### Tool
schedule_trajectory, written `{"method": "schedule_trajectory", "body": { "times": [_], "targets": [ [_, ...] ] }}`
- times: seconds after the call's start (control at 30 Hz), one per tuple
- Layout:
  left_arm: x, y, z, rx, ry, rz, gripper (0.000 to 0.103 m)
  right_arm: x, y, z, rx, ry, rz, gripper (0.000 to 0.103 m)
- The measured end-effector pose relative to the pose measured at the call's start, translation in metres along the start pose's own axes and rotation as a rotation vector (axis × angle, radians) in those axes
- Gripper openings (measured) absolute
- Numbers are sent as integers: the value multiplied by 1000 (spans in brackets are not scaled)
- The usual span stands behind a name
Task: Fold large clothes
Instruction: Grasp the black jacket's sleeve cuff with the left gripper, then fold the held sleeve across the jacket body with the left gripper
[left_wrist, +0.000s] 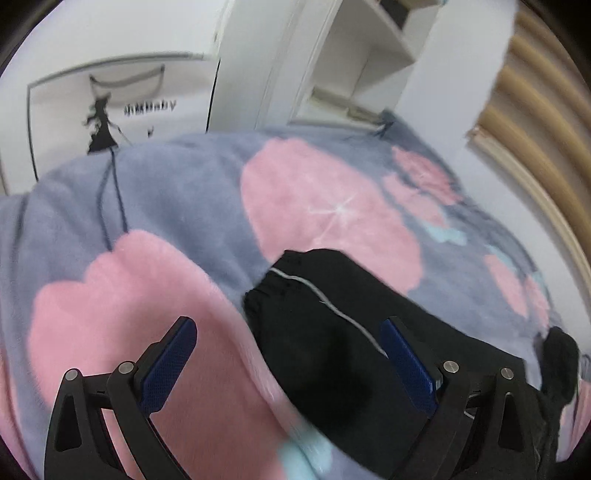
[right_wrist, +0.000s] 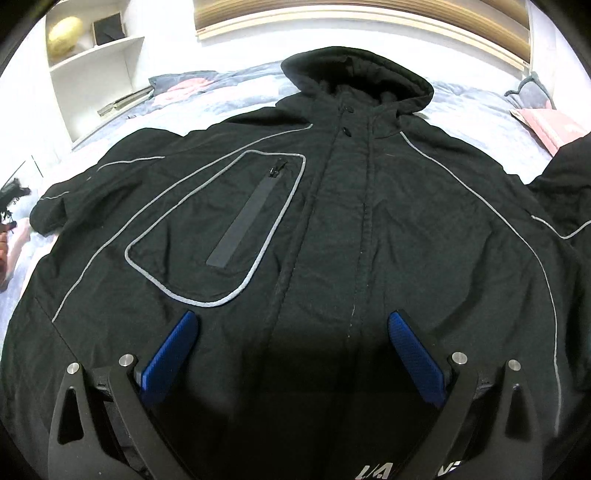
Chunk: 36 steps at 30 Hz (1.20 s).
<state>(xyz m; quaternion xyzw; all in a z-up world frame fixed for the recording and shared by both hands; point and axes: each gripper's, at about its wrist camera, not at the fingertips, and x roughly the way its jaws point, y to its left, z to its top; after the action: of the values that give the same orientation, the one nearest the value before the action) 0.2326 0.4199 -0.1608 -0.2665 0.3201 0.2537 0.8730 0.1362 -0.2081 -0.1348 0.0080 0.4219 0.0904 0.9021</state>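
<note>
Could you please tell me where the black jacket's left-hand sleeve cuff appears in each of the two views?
Left wrist view: the sleeve cuff lies just above centre, ahead of the open left tool.
Right wrist view: it sits at the far left edge.
Shared landmark: the pink-and-grey floral blanket beneath the jacket.

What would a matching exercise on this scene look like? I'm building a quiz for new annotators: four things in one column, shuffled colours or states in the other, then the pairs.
Things:
1. jacket
2. chest pocket piping
3. blanket
4. left gripper

Colours or states:
A. grey-blue with pink flowers
B. open, holding nothing, above a sleeve cuff
C. black, spread front side up, hood at the far end
D. reflective grey outline

Pairs: 1-C, 2-D, 3-A, 4-B
</note>
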Motion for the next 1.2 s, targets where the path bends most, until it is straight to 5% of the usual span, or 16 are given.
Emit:
{"method": "schedule_trajectory", "body": {
  "times": [0.13,0.27,0.33,0.47,0.8,1.1,1.2],
  "targets": [
    [41,2,-5,8,71,11,96,2,-1,0,3,6,4,103],
    [28,-14,-13,117,-4,47,35,4,-2,0,4,8,6,103],
    [9,-19,-13,151,-54,36,25,3,-2,0,6,8,7,103],
    [-38,-28,-14,198,-145,-26,18,3,-2,0,7,7,8,103],
    [-104,-84,-28,366,-190,-232,11,4,-3,0,13,6,15,103],
    [-186,-207,-112,672,-209,-574,4,2,-6,0,31,-5,39,103],
    [-200,-246,-143,762,-207,-630,4,3,-7,0,35,-7,45,103]
  ]
}}
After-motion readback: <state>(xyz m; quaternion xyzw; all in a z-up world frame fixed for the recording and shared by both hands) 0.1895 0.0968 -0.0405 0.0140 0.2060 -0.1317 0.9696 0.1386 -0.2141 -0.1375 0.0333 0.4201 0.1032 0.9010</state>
